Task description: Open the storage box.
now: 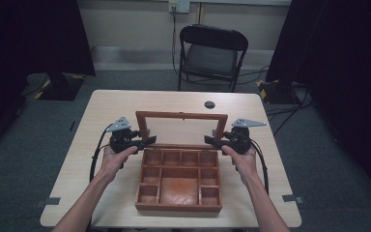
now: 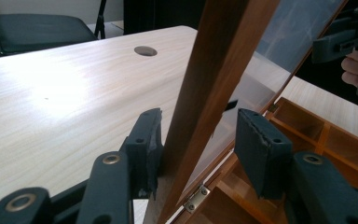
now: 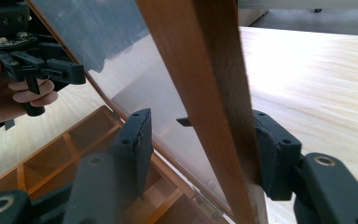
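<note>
The left gripper [image 2: 198,147] and right gripper [image 3: 200,144] each straddle a side rail of the raised lid [image 1: 181,116], jaws parted wider than the rail, one pad touching. The lid, a brown wooden frame with a clear pane, stands upright behind its compartmented box [image 1: 179,181] at the table's [image 1: 77,164] middle. Both forearms reach in from below, hands level.

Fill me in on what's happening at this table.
A person holds a gripper in each hand at a wooden box with small compartments. Its glass-paned lid stands raised. The left gripper straddles the lid's left frame edge, the right gripper its right edge. Both are open around the frame, one jaw touching the wood, not clamped.
</note>
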Motion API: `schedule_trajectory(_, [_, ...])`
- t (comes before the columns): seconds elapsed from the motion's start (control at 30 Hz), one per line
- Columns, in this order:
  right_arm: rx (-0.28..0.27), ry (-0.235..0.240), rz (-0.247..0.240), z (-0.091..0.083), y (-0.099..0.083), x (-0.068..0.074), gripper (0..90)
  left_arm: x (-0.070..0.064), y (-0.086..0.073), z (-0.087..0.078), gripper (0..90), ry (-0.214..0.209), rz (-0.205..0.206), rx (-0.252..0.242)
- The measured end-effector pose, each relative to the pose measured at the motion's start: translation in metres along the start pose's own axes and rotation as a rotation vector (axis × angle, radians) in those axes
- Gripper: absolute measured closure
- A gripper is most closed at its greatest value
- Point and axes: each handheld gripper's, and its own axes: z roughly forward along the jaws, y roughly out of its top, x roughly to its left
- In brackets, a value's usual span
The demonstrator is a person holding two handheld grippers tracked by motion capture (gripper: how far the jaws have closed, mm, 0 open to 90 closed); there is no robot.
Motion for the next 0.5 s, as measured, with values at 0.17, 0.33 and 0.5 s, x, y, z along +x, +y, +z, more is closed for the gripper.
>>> schedule_trajectory(0.17, [0.008,-0.014,-0.007,0.004,-0.001,-0.002,44.4,0.002,-0.002,0.003,51.2,0.001,-0.01,0.004])
schedule_trajectory(0.33, [0.018,-0.015,0.003,0.009,-0.003,-0.006,44.8,0.005,-0.003,0.005,52.1,0.008,-0.019,0.001])
schedule_trajectory(0.5, [0.016,-0.023,0.007,0.014,-0.005,-0.009,44.9,0.008,-0.005,0.008,52.5,0.013,-0.021,0.013])
